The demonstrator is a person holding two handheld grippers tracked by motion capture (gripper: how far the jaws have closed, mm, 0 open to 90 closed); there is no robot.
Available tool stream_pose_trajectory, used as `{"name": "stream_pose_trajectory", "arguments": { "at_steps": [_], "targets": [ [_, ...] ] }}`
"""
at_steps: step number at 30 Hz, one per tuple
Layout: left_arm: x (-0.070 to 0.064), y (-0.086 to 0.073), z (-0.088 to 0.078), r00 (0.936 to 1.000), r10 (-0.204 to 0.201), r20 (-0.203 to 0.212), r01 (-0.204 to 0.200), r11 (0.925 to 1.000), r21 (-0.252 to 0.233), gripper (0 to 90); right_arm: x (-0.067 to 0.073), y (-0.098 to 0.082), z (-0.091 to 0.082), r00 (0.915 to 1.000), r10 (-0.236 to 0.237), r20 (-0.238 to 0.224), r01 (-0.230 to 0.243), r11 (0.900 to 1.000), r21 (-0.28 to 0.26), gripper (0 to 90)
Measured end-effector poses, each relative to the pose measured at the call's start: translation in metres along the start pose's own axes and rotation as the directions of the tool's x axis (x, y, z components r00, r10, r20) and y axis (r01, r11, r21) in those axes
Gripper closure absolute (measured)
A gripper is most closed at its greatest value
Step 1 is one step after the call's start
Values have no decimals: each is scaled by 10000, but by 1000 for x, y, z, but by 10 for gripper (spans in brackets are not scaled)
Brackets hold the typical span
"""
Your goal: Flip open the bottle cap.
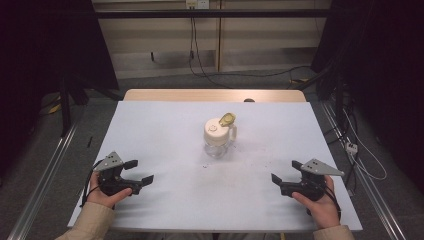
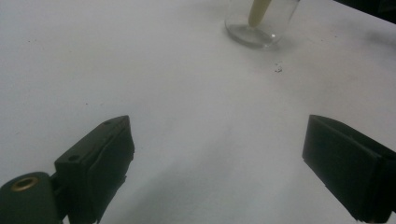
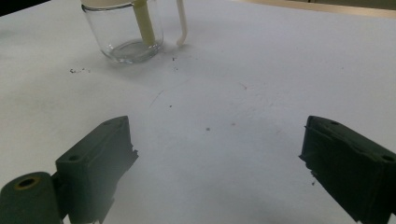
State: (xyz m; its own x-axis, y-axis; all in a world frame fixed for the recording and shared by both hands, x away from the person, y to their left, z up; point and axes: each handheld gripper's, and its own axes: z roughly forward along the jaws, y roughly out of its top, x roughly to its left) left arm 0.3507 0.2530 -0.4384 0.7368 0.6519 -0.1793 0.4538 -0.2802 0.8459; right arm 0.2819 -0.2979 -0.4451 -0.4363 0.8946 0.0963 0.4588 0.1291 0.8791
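Nearest the table's front edge: two hand-held grippers, one per hand, sleeves entering from below. Left gripper [image 1: 138,171], jaws spread wide, nothing between them, resting low over the white table cover [image 1: 165,145] at the near left. Right gripper [image 1: 285,171], likewise spread and holding nothing, at the near right, well apart from its partner. Both point inward and forward toward the middle of the table. Between them: bare white surface with a few dark specks and faint scuffs. Farther on, near the table's centre: one small clear glass jar [image 1: 218,145], upright, fitted with a cream lid [image 1: 216,131] whose flip cap [image 1: 227,119] stands open and tilted back; a pale straw or tube [image 3: 144,25] runs down inside to the glass base, and a thin cream handle-like loop hangs on its far-right side. Jar appears empty. Beyond: wooden table edge, cables, wall. Step in hand, as judged: the approach, neither gripper yet near the jar. The next move likely calls for one gripper to steady the glass body while the other works the cap or lid, closing gently since the glass is smooth and light.
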Motion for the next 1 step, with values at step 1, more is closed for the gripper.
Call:
{"name": "stream_pose_trajectory", "arguments": {
  "at_steps": [1],
  "targets": [
    [0,0,0,10000,-1,-29,1,10000,-6,85,0,0,0,10000,-34,22,34,10000,-3,83]
  ]
}}
